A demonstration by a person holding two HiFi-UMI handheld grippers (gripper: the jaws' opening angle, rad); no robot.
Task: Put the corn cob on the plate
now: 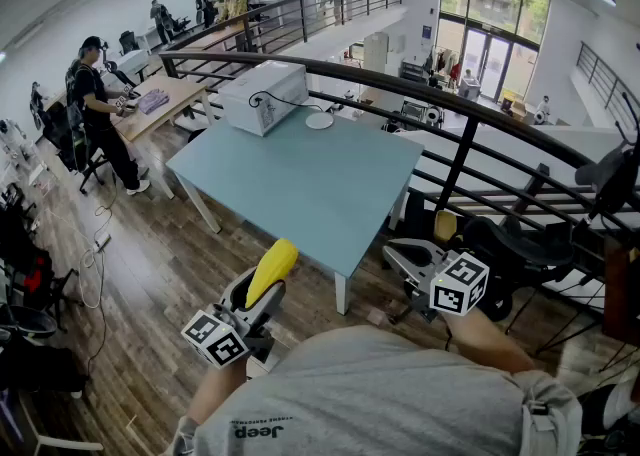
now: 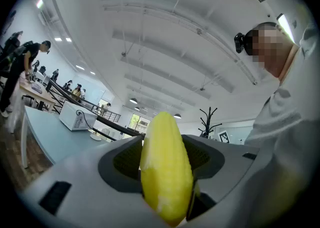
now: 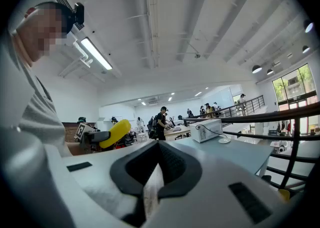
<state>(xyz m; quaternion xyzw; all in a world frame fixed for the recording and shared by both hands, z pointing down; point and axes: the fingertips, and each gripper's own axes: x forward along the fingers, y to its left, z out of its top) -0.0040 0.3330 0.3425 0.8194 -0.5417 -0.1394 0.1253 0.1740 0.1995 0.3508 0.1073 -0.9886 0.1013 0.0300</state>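
Left gripper (image 1: 262, 294) clamps corn cob (image 1: 272, 268); right gripper (image 1: 398, 254) closed, empty.

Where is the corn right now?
The corn is clamped in the jaws of the left gripper, low and left in the head view, in the air short of the near edge of the blue table.

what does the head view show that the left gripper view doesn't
Only the head view: the right gripper with its marker cube. Only the left gripper view: a coat stand and the camera on the person's head. Both: the corn cob held in the left gripper, the blue table, the white box and the plate.
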